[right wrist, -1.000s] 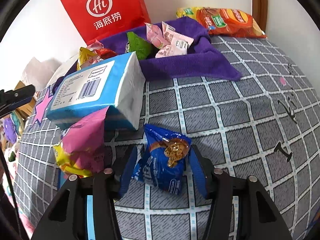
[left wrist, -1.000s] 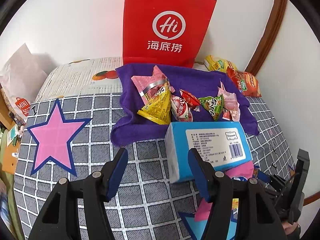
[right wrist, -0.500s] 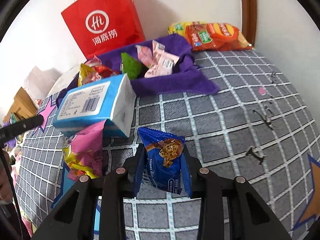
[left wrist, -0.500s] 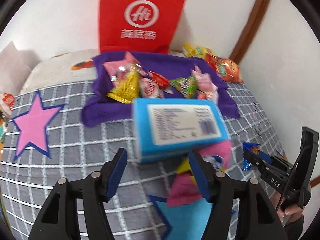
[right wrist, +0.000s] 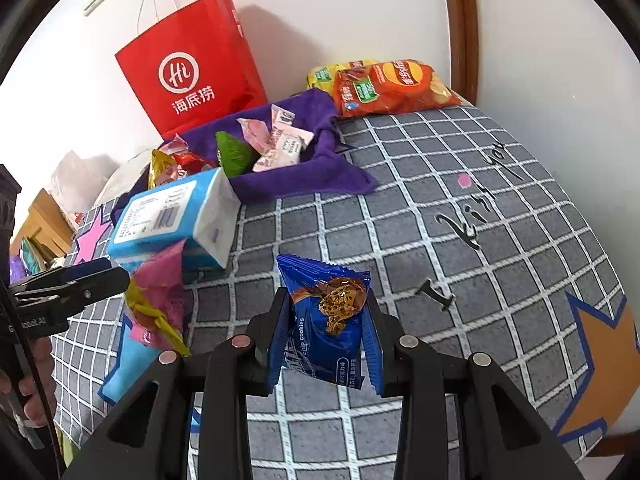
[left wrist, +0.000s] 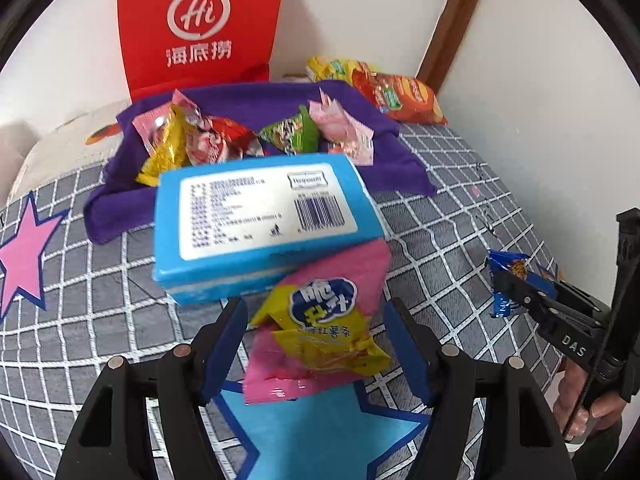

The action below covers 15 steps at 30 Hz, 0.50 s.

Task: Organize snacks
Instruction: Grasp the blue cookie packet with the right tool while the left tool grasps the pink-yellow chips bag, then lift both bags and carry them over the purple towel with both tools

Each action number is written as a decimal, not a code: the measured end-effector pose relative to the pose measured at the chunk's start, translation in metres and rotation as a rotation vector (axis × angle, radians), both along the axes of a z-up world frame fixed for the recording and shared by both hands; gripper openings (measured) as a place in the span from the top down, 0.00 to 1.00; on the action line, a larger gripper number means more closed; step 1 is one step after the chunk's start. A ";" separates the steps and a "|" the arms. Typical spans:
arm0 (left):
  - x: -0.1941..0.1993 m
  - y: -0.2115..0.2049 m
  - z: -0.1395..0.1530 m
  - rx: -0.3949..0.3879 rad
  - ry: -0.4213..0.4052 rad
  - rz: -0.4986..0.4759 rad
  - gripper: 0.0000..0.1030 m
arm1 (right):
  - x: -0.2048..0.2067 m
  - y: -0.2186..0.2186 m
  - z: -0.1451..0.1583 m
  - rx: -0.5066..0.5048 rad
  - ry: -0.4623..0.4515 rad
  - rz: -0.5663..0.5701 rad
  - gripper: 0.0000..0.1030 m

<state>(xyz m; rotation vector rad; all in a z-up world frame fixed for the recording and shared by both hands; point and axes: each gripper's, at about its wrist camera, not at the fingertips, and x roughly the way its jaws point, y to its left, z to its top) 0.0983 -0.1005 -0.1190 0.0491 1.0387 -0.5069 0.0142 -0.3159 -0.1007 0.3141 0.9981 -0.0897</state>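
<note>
Since a second ago the right tool [right wrist: 326, 344] has pinched the blue cookie packet [right wrist: 324, 320] and lifted it off the bedspread [right wrist: 460, 248], while the left tool [left wrist: 316, 344] has swung across from the pink star [left wrist: 20, 256] to the pink and yellow snack bag [left wrist: 320, 332].

The left tool's jaws have just been opening; they now stand spread, one on each side of the snack bag, with a gap between each pad and the wrapper. The bag lies on the grey checked bedspread, partly over a light blue star [left wrist: 320, 432], its far end against the blue tissue pack [left wrist: 260, 224].

The right tool's jaws are pressed on the sides of the cookie packet, which hangs clear above the bedspread.

Behind the tissue pack a purple cloth [left wrist: 256, 100] is spread on the bed, holding a heap of small snacks: a yellow packet [left wrist: 164, 152], a red one [left wrist: 228, 140], a green one [left wrist: 296, 136] and pink ones [left wrist: 344, 132]. Just beyond the cloth's right corner lie an orange crisp bag [right wrist: 392, 88] and a yellow bag [right wrist: 324, 74] half under it. A red paper bag [right wrist: 192, 68] with white handles stands against the white wall at the back.
</note>
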 end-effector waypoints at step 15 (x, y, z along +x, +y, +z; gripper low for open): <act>0.010 -0.018 -0.032 0.063 0.043 0.018 0.22 | 0.001 -0.002 -0.008 -0.006 0.012 0.014 0.67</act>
